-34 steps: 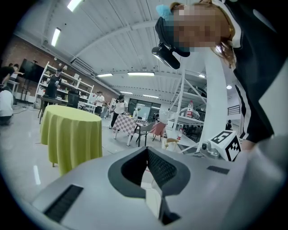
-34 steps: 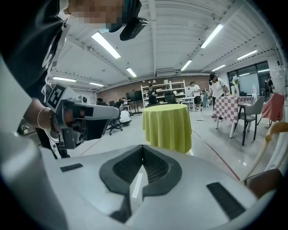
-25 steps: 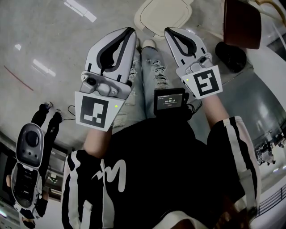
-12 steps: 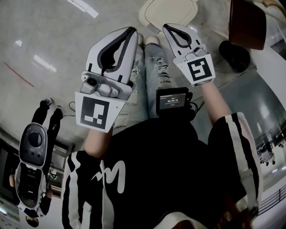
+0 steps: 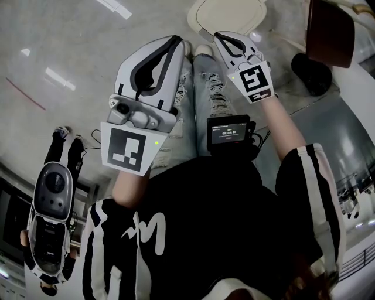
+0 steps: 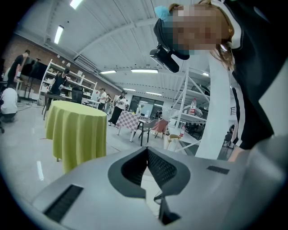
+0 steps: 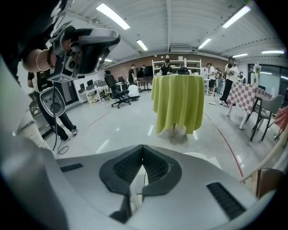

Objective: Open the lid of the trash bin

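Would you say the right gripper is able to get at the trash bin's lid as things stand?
Probably yes: the right gripper, jaws shut, points at the closed lid just ahead, and nothing shows between them.

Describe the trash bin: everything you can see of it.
The trash bin shows only from above, cut off by the head view's top edge. Its lid is cream and plastic-looking, a rounded rectangle with a raised inner panel, lying flat and shut. It stands on the grey floor just beyond the person's shoes. The right gripper, jaws together, points at its near edge; contact can't be told.
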`<act>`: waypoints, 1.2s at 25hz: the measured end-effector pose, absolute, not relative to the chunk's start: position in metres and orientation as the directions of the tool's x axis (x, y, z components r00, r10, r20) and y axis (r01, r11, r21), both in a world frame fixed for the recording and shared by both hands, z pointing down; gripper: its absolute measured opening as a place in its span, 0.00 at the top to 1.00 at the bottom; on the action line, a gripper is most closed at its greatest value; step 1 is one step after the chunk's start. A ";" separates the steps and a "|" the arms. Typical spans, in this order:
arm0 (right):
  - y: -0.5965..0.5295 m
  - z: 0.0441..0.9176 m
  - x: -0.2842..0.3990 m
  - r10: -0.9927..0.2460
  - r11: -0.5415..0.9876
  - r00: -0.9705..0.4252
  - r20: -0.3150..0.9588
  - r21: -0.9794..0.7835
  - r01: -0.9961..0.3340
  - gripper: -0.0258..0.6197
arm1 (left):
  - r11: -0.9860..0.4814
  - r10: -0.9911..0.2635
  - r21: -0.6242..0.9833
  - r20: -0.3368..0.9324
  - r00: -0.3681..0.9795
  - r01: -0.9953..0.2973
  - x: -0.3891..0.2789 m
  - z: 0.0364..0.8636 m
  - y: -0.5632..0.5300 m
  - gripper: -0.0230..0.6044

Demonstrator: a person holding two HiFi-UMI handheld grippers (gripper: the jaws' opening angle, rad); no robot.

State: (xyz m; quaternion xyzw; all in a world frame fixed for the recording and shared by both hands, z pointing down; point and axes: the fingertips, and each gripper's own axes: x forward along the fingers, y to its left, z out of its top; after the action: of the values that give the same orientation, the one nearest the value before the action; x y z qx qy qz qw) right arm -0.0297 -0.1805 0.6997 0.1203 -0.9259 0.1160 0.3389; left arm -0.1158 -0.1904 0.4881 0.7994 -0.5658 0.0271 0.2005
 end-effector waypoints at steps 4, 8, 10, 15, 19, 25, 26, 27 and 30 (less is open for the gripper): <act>-0.183 0.717 -0.032 -0.135 0.943 -0.727 0.673 -0.139 -0.303 0.96 | -0.274 -0.895 0.292 0.272 0.354 -0.916 -0.121 0.492 -0.196 0.95; -0.176 0.731 -0.022 -0.126 0.944 -0.698 0.705 -0.131 -0.303 0.96 | -0.286 -0.888 0.299 0.274 0.369 -0.911 -0.114 0.491 -0.195 0.95; -0.176 0.740 -0.018 -0.125 0.942 -0.680 0.723 -0.128 -0.309 0.96 | -0.296 -0.883 0.304 0.276 0.381 -0.906 -0.113 0.492 -0.197 0.95; -0.171 0.764 -0.011 -0.092 0.952 -0.645 0.759 -0.123 -0.280 0.96 | -0.288 -0.883 0.296 0.286 0.372 -0.911 -0.110 0.493 -0.195 0.95; -0.175 0.770 -0.007 -0.064 0.958 -0.610 0.790 -0.122 -0.258 0.96 | -0.294 -0.875 0.308 0.292 0.385 -0.905 -0.112 0.488 -0.207 0.95; -0.171 0.785 -0.004 -0.034 0.965 -0.575 0.817 -0.122 -0.231 0.96 | -0.313 -0.870 0.299 0.291 0.399 -0.901 -0.107 0.485 -0.211 0.95; -0.169 0.789 -0.004 -0.029 0.967 -0.569 0.822 -0.121 -0.225 0.96 | -0.312 -0.870 0.297 0.292 0.397 -0.902 -0.107 0.485 -0.210 0.95; -0.167 0.793 -0.004 -0.025 0.968 -0.561 0.828 -0.120 -0.220 0.96 | -0.311 -0.870 0.296 0.293 0.396 -0.903 -0.106 0.485 -0.208 0.95; -0.161 0.807 0.000 -0.013 0.970 -0.528 0.849 -0.116 -0.211 0.96 | -0.310 -0.869 0.296 0.298 0.396 -0.904 -0.104 0.488 -0.205 0.95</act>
State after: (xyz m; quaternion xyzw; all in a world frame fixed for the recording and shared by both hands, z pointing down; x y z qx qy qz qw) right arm -0.0001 -0.1608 0.8075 0.0646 -0.8680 0.1029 0.4814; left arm -0.1045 -0.2050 0.4883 0.8083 -0.5481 0.0414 0.2111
